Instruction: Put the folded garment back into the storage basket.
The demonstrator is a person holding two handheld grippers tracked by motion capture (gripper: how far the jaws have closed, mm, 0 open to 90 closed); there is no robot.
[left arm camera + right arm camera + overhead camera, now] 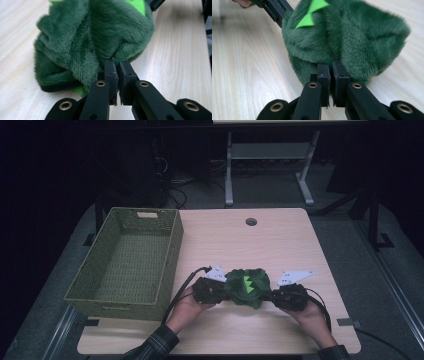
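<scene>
Pinching fuzzy green plush [247, 287] — both tongs clamped.

1. The left tongs [117, 65] rose from the bottom edge, their two black jaws pressed close together on a fold of the green plush toy [95, 42].
2. The toy's dark green fur lay on the pale wooden desk [175, 57]; a black trim ran along its lower edge.
3. A bright green felt patch [138, 4] showed at the top.
4. Another black gripper part [156, 3] touched the toy's far side.
</scene>
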